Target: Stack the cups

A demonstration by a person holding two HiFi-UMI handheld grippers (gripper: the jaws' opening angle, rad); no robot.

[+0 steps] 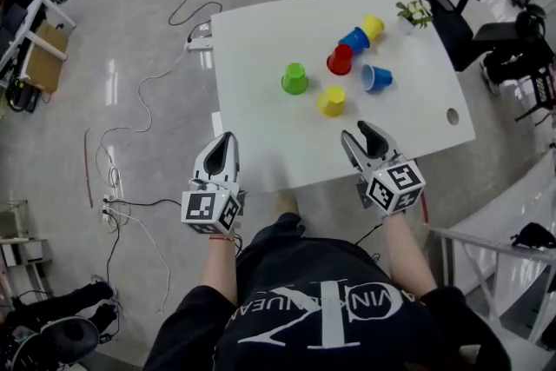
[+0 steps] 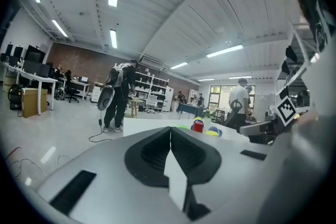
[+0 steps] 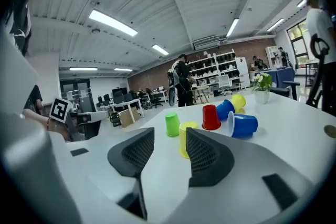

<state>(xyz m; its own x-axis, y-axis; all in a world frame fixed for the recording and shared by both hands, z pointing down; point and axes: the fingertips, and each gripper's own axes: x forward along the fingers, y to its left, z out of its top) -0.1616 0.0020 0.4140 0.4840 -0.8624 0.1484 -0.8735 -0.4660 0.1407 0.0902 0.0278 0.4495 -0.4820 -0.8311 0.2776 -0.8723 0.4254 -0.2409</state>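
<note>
The right gripper (image 1: 363, 131) is showing its jaws partly apart with nothing between them. The left gripper (image 1: 228, 140) is showing its jaws pressed together, empty. Both are hovering at the near edge of the white table (image 1: 252, 39), short of the cups.

The nearest yellow cup (image 1: 331, 102) is standing with its axis upright, ahead of the right gripper and slightly to its left. It is lining up with the gap in that gripper's own view, so the right hand is likely reaching it first.

Beyond it, the green cup (image 1: 294, 79) and red cup (image 1: 340, 60) are standing mouth-down. A blue cup (image 1: 375, 77) is lying on its side, and two more are lying near the potted plant (image 1: 414, 11).
</note>
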